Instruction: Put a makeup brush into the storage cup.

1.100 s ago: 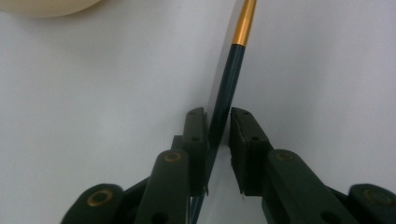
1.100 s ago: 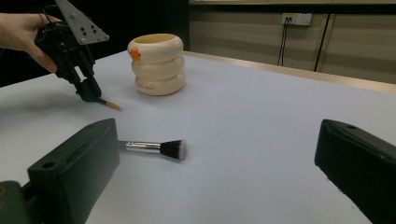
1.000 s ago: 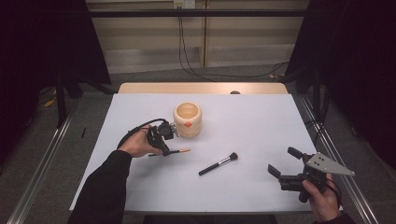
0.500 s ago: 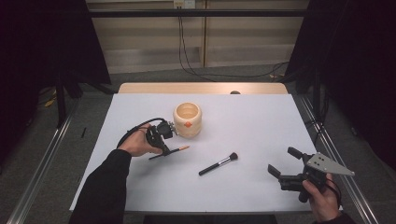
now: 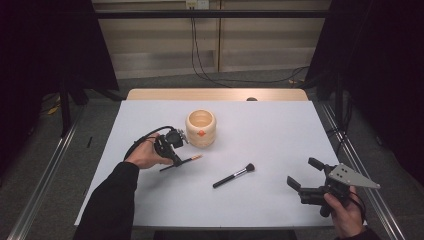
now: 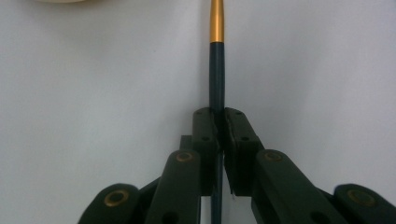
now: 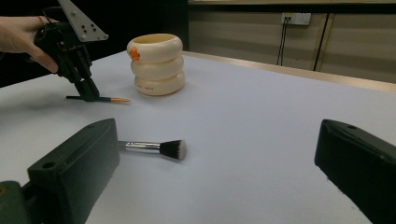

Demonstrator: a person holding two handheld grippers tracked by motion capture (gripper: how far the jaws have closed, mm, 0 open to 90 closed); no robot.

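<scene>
White table (image 5: 280, 130) under us, our left gripper (image 6: 218, 122) pinches the thin, light, stiff pencil (image 6: 216, 70) near its middle, gold tip poking out ahead toward the cup (image 5: 200, 128), so it may slip, while our right gripper (image 5: 306, 174) waits open.

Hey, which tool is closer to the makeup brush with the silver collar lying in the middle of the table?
Right. The right tool sits open just beyond its bristle end; the left tool is farther, past its handle, shut on a thin brush.
</scene>
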